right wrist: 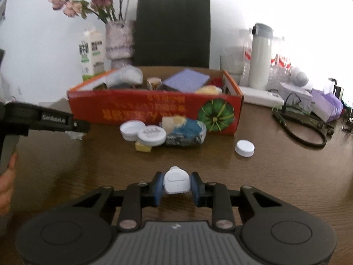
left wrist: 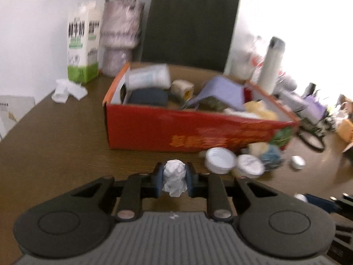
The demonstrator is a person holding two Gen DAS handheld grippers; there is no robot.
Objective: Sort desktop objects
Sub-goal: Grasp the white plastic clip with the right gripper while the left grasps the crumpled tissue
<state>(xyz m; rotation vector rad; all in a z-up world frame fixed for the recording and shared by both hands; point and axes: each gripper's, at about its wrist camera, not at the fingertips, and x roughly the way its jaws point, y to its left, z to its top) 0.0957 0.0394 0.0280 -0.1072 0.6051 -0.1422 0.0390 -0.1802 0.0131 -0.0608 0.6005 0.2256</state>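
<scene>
Two pickups are under way at once, and the biggest thing that matters is the red carton [right wrist: 154, 112], open-topped and already half full, standing in the middle of the brown table [right wrist: 220, 176] just beyond both my tools. Loose against its near wall lies a small heap: a blue crumpled packet [right wrist: 187, 132], two white lids [right wrist: 152, 134] and a yellow block [right wrist: 143, 148], with a lone white cap [right wrist: 244, 148] apart to the right; those remain unsorted. My left gripper [left wrist: 174, 177] has its blue pads pressed on a crumpled white paper wad [left wrist: 174, 176], so I read that one as gripped. My right gripper [right wrist: 176, 182] has a small white plastic gadget [right wrist: 176, 182] between its pads; the left pad looks to touch it, but a sliver of gap seems to show on the right, so I cannot tell whether the clamp is complete. I judge this to be the grasp step. Next, I would make sure the right hold is firm, lift both pieces clear of the table, and carry them forward over the near wall of the carton before letting go.
</scene>
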